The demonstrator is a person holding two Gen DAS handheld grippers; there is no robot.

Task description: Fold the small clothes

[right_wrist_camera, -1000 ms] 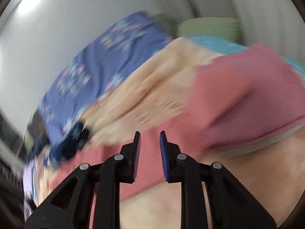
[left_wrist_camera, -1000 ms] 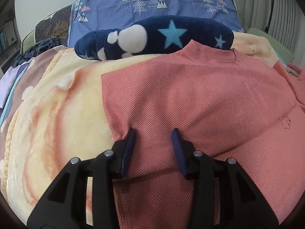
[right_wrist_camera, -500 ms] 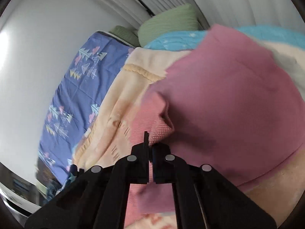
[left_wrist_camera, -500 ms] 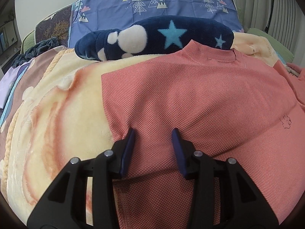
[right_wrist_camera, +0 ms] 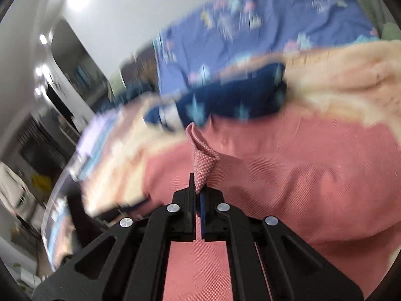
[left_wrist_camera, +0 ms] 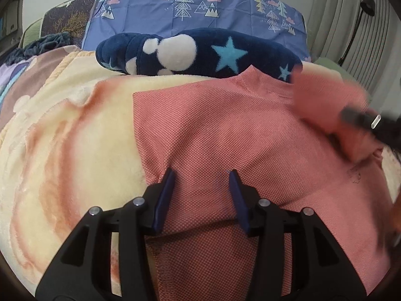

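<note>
Coral-pink piqué knit with a fine dotted weave, the small shirt [left_wrist_camera: 225,130] lies spread flat on a cream and peach fleece blanket [left_wrist_camera: 70,155], its neck end toward a navy plush blanket [left_wrist_camera: 200,52] patterned with white blobs and pale blue stars. Behind that stands a blue pillow [left_wrist_camera: 195,7] printed with little trees and clouds. The shirt's left edge runs straight, then angles in where a fold crosses near the bottom. A tiny embroidered outline sits at its right side.

The left gripper [left_wrist_camera: 200,185] rests low over the shirt's lower left part, its blue-padded jaws apart and having just widened a little; cloth lies under the gap but the pads do not pinch it.

The right gripper [right_wrist_camera: 198,188] has its jaws closed tight on a bunched corner of the shirt, which stands up in a small peak above the fingertips. From the left wrist view that raised, blurred flap hangs over the shirt's upper right part
</note>
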